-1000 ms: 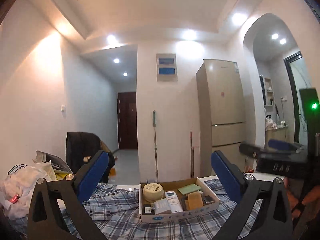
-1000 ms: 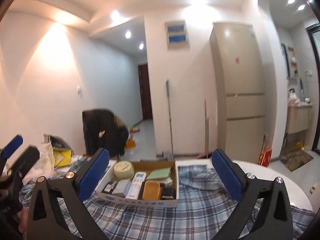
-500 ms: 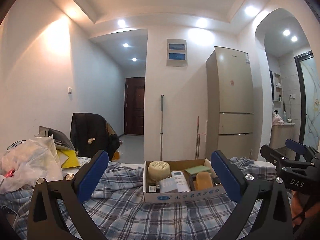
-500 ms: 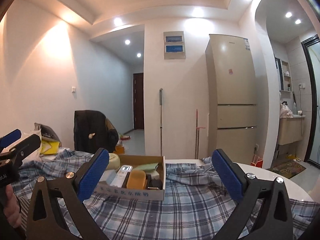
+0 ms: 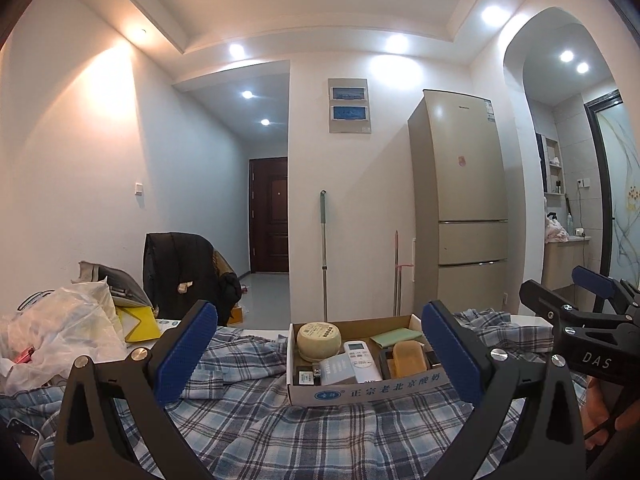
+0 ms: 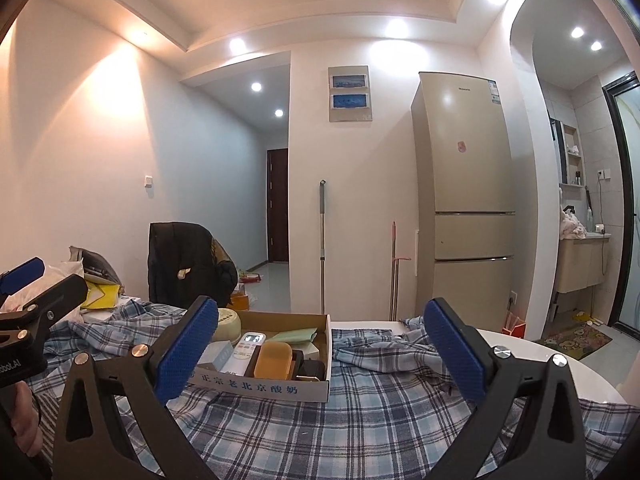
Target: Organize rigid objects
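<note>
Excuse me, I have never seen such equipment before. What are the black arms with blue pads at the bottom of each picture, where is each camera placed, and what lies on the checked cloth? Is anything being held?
There is no robot here. A person holds a hand tool in each hand, and each tool ends in a two-finger claw with blue pads. A fisheye camera sits on each tool and looks forward along its fingers.

The left wrist view shows the left claw up close, with the right tool at the picture's right edge. The right wrist view shows the right claw, with the left tool at the left edge.

On the checked cloth stands an open cardboard box. Inside are a round cream tin, a white remote control, an orange block, a green flat piece and some smaller items I cannot identify.

Both claws are open and hold nothing.
</note>
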Motion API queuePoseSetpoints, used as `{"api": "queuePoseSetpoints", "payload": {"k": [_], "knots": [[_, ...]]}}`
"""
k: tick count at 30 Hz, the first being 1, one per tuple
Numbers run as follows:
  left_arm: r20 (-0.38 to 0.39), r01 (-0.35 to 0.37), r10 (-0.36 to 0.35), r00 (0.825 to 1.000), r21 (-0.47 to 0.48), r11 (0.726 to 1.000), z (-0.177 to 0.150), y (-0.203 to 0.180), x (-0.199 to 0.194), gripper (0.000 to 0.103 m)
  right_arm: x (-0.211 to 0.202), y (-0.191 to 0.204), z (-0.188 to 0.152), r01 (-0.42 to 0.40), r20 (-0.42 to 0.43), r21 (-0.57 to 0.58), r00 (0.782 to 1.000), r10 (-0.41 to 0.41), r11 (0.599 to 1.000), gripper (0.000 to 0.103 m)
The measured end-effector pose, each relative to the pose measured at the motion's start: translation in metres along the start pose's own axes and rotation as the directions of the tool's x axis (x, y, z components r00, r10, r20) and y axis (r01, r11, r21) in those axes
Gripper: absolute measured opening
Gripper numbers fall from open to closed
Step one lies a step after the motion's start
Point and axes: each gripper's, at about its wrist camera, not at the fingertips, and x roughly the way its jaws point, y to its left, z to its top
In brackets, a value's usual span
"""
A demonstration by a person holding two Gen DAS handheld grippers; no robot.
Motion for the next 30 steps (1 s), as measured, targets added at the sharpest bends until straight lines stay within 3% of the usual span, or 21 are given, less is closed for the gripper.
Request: {"api": "queuePoseSetpoints", "payload": {"k": [30], "knots": [[0.026, 0.002, -0.003, 1.0, 0.025, 1.0, 0.001, -0.006, -0.011, 0.103, 0.001, 0.0, -0.001, 0.006, -0.015, -0.001, 1.0, -0.006, 1.0, 0.103]]}}
